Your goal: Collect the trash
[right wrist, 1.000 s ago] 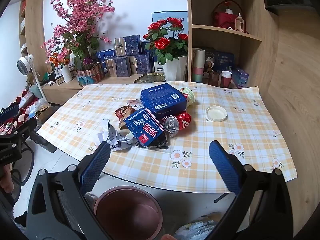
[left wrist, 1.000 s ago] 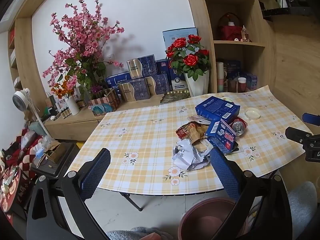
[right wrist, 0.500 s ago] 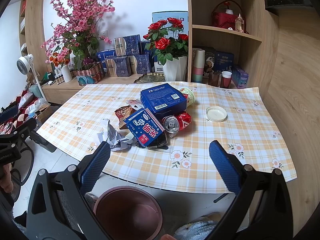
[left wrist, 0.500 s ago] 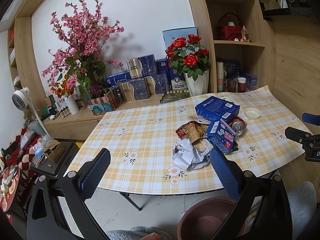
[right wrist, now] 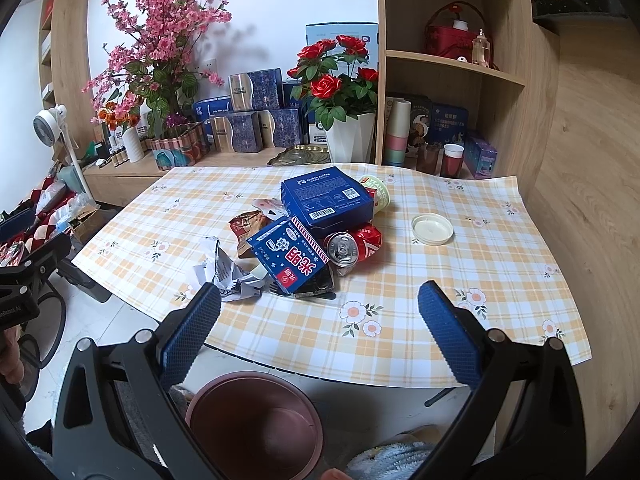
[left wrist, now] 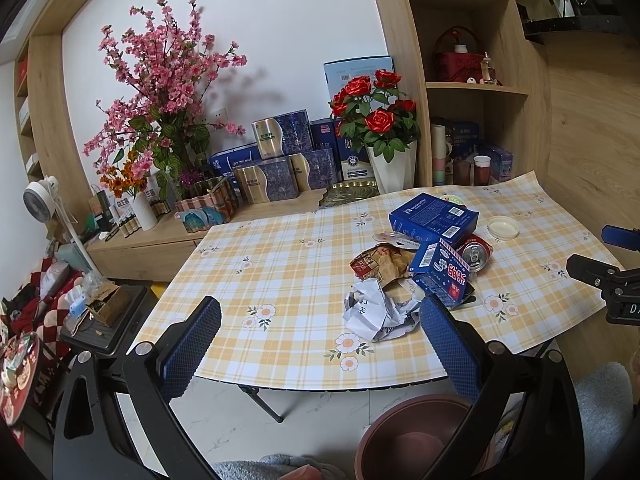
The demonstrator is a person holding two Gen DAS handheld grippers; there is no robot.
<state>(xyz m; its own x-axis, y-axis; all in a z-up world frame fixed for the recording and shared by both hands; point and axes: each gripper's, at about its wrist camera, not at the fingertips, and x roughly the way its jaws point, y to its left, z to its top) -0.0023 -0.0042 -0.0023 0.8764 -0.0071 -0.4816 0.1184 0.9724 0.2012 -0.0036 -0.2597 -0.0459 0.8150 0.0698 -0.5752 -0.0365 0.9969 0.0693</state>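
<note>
A pile of trash lies on the checked tablecloth (right wrist: 460,280): crumpled white paper (left wrist: 372,312) (right wrist: 224,268), a brown snack wrapper (left wrist: 380,262) (right wrist: 246,226), a small blue carton (left wrist: 442,272) (right wrist: 292,256), a large blue box (left wrist: 434,218) (right wrist: 326,200), a red can (left wrist: 476,254) (right wrist: 352,244), a green cup (right wrist: 378,196) and a white lid (left wrist: 503,227) (right wrist: 432,230). A brown bin (left wrist: 416,436) (right wrist: 252,420) stands on the floor below the table's near edge. My left gripper (left wrist: 320,340) and right gripper (right wrist: 320,324) are both open and empty, held short of the table.
Behind the table a low shelf holds a pink blossom plant (left wrist: 160,92), a white vase of red roses (left wrist: 380,128) (right wrist: 340,92) and blue gift boxes (left wrist: 280,160). A fan (left wrist: 44,204) and clutter stand at the left. Wooden shelving (right wrist: 452,80) rises at the right.
</note>
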